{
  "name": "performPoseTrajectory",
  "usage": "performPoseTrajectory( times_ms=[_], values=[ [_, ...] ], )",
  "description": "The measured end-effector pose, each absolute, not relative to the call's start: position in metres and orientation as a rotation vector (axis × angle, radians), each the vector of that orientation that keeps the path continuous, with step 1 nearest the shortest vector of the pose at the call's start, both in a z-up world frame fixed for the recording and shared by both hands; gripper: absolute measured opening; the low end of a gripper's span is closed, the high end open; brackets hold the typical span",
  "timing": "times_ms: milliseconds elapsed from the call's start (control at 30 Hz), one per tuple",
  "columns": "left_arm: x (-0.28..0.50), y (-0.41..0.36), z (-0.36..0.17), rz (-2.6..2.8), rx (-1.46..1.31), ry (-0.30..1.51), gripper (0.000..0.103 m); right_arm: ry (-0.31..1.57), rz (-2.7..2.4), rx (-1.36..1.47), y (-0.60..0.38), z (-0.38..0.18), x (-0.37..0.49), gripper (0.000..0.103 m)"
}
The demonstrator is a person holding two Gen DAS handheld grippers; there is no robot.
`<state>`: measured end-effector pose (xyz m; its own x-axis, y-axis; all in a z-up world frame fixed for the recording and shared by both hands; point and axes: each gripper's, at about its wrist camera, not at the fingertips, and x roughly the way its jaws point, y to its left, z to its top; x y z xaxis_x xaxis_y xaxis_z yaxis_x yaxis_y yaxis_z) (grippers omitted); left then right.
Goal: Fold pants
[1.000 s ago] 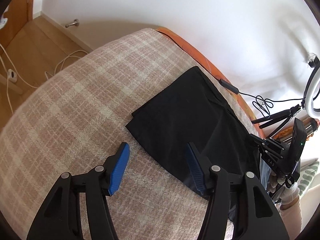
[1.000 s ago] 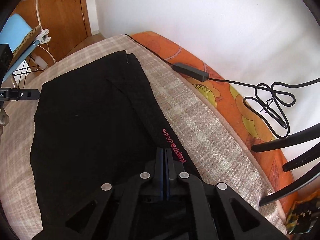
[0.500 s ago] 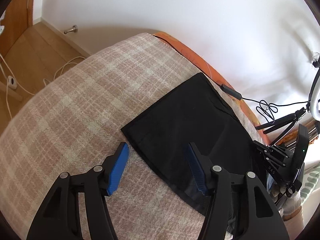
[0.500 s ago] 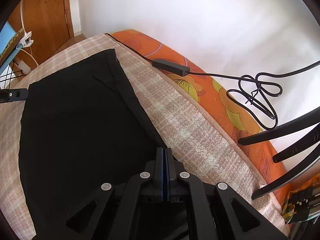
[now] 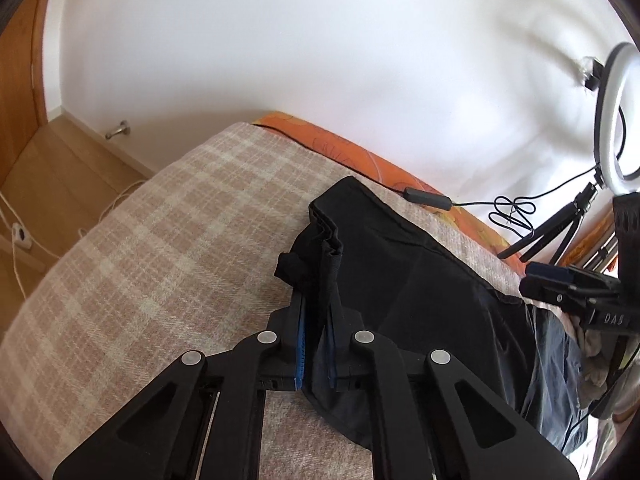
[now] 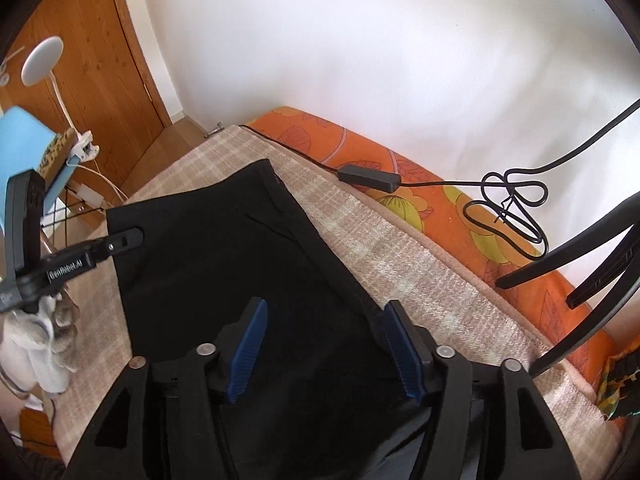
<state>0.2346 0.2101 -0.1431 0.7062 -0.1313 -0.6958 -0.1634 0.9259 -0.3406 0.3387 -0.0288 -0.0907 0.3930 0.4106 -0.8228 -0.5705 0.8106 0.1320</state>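
Since a second ago the left gripper (image 5: 316, 312) has gone from spread over the near edge of the pants (image 5: 420, 280) to clenched on that edge, and the cloth has bunched and lifted where it lay flat; the right gripper (image 6: 324, 344) has let go, its jaws opening now with nothing pressed between the blue pads (image 6: 248, 344), black fabric lying under them. From the left gripper outward, the pinched hem rises in a small crumpled peak with stacked layers showing at its top, and the rest of the pants lie spread on the checked blanket (image 5: 160, 240) of the bed, running back toward the orange mattress edge (image 5: 360, 156) and the cable's black inline box (image 5: 428, 196). In the right wrist view the pants are a flat dark panel with a straight far hem, the left gripper's finger reaching over its left corner. To do this fold well, I judge the left grip should hold every layer, since a lower one slipping free would leave a lopsided fold. The right gripper would best take the matching corner on its side before any carry, so both ends travel level. Carrying the edge low, toward the far hem, should keep the cloth from dragging the blanket or reaching the cable.
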Motion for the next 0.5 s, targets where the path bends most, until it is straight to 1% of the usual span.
performPoseTrajectory(
  times_ms=[133,233,500],
  values=[
    [0.229,0.187,-0.13,-0.027,-0.285,0.756,0.005,1.032,0.715,-0.047,0.005,-0.075,0.351,0.071],
    [0.226,0.178,-0.127,-0.048,-0.243,0.741,0.004,1.103,0.759,0.038,0.035,-0.076,0.363,0.071],
    [0.221,0.164,-0.129,-0.083,-0.155,0.75,0.003,1.239,0.755,0.091,0.104,-0.116,0.387,0.071]
  ],
)
